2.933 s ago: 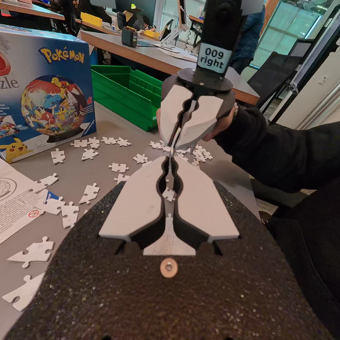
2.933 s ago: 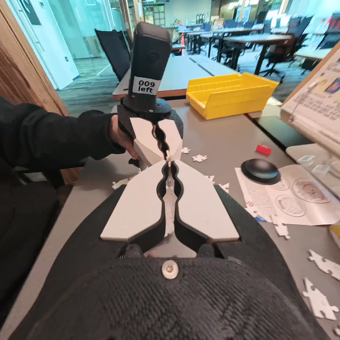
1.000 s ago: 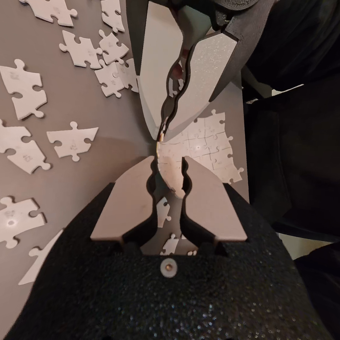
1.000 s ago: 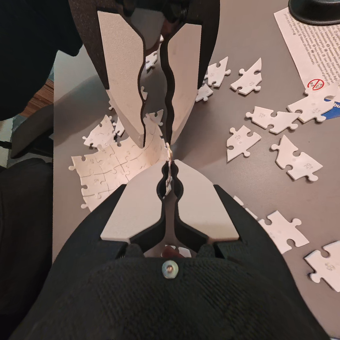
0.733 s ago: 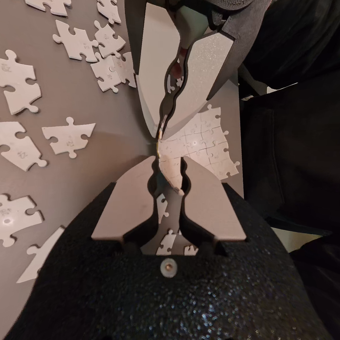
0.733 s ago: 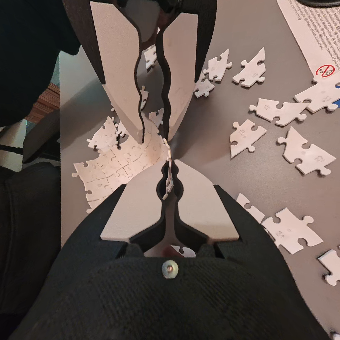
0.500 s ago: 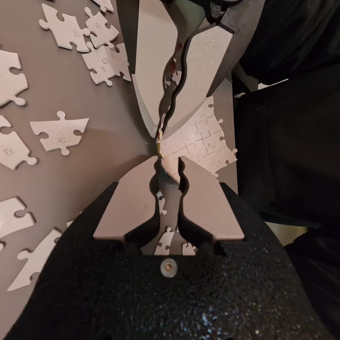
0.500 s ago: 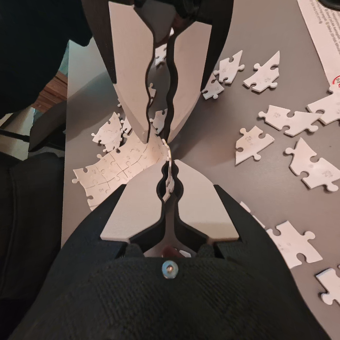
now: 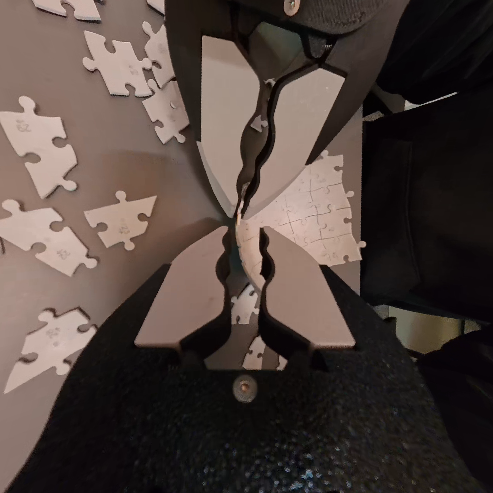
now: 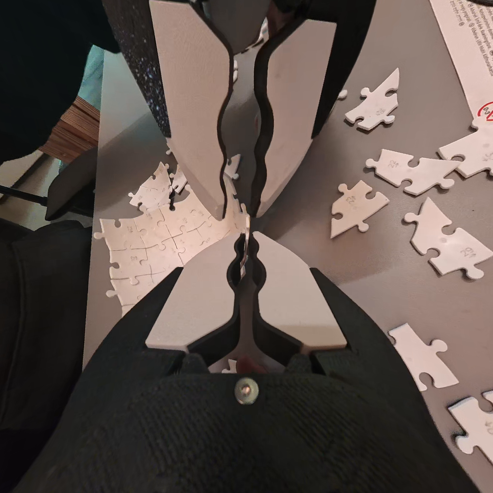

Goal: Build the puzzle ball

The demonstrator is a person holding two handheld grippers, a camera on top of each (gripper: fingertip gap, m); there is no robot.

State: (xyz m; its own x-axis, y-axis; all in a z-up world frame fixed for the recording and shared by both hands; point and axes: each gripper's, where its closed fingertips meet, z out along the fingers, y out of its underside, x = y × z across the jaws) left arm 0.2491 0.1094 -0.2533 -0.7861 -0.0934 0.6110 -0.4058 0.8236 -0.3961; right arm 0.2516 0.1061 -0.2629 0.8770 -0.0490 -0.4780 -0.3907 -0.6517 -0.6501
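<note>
Both grippers meet tip to tip over the grey table (image 9: 112,170), right at the raised edge of a curved sheet of joined puzzle pieces (image 9: 320,213). The right gripper (image 10: 246,234) is pressed together on a single puzzle piece (image 10: 245,250), held edge-on between its pads and touching the rim of the sheet. The left gripper (image 9: 244,232) has its fingers spread a bit, with the curled-up end of the sheet standing between them; there's visible space on the left side, so it isn't pinching it. Loose white pieces (image 9: 120,221) are scattered on the table nearby, plus a printed paper sheet (image 10: 469,53) off at the right view's far corner.
</note>
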